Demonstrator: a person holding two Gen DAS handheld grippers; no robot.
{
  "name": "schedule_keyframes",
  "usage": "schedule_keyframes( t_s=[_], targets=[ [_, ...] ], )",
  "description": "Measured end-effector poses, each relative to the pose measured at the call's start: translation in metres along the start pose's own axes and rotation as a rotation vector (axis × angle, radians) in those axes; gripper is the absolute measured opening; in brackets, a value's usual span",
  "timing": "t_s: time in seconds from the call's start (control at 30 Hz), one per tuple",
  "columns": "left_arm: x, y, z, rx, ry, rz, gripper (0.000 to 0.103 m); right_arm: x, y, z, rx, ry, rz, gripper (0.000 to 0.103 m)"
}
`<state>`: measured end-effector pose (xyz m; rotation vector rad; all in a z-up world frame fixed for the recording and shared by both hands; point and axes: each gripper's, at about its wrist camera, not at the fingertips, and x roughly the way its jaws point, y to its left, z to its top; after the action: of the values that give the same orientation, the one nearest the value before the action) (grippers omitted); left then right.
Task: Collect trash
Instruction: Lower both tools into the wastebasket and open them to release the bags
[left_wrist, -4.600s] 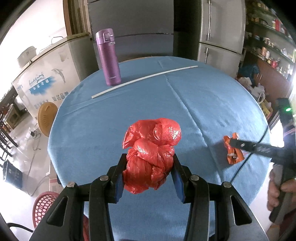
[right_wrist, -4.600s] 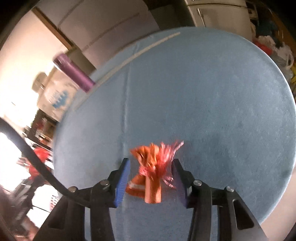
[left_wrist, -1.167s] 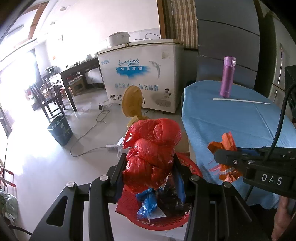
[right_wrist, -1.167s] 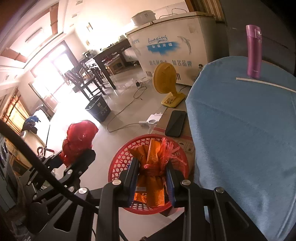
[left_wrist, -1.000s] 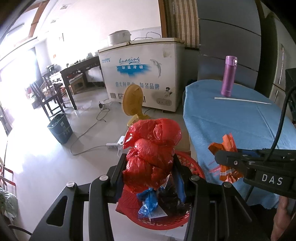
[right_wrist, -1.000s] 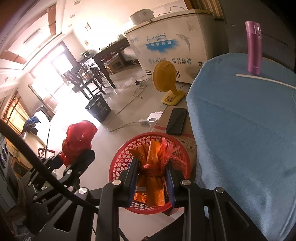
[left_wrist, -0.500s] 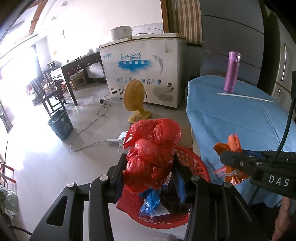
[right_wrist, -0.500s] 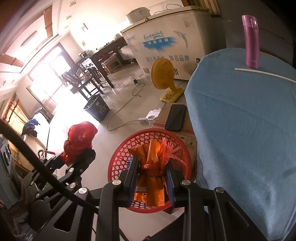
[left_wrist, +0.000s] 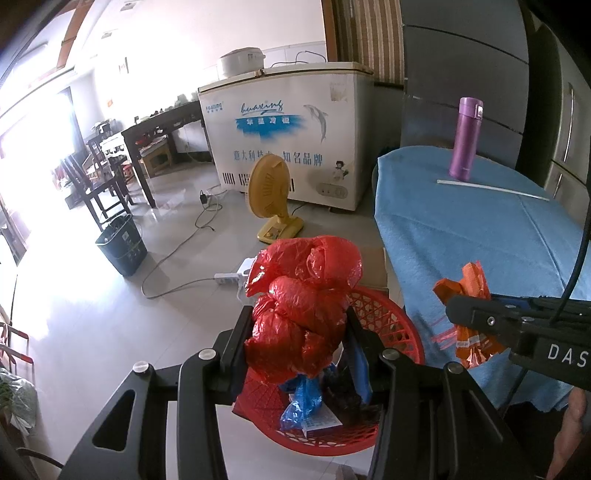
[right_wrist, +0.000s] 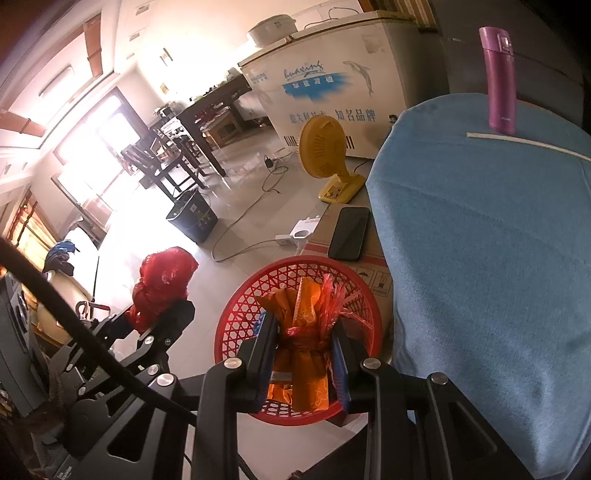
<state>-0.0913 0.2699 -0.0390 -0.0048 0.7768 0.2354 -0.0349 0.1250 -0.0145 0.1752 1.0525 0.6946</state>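
Note:
My left gripper (left_wrist: 297, 343) is shut on a crumpled red plastic bag (left_wrist: 303, 302), held above the left part of a red mesh basket (left_wrist: 391, 317) on the floor. The basket holds blue plastic and other scraps. My right gripper (right_wrist: 303, 350) is shut on an orange wrapper tied with red string (right_wrist: 304, 332), directly over the same red basket (right_wrist: 240, 314). In the right wrist view the left gripper (right_wrist: 162, 314) with the red bag (right_wrist: 162, 280) hangs left of the basket. In the left wrist view the orange wrapper (left_wrist: 465, 314) shows at the right.
A round table with a blue cloth (left_wrist: 480, 236) stands right of the basket, bearing a purple flask (left_wrist: 466, 138) and a white stick (left_wrist: 491, 189). A cardboard box with a black phone (right_wrist: 349, 232), a yellow fan (left_wrist: 271, 195), a power strip and cable, a dark bin (left_wrist: 122, 245) and a chest freezer (left_wrist: 284, 133) lie beyond.
Both grippers keep their hold on the trash and hover over the basket. The left wrist view has drifted slightly, so the basket and table sit a little further right.

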Motion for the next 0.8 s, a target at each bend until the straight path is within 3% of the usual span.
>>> schedule_keyframes(
  t_s=[0.3, 0.8],
  targets=[
    [0.002, 0.001, -0.001, 0.0, 0.0, -0.007, 0.048, 0.001, 0.004, 0.001, 0.003, 0.002, -0.007, 0.03],
    [0.04, 0.024, -0.005, -0.052, 0.053, -0.126, 0.048, 0.006, -0.004, 0.006, 0.079, -0.012, 0.024, 0.03]
  ],
)
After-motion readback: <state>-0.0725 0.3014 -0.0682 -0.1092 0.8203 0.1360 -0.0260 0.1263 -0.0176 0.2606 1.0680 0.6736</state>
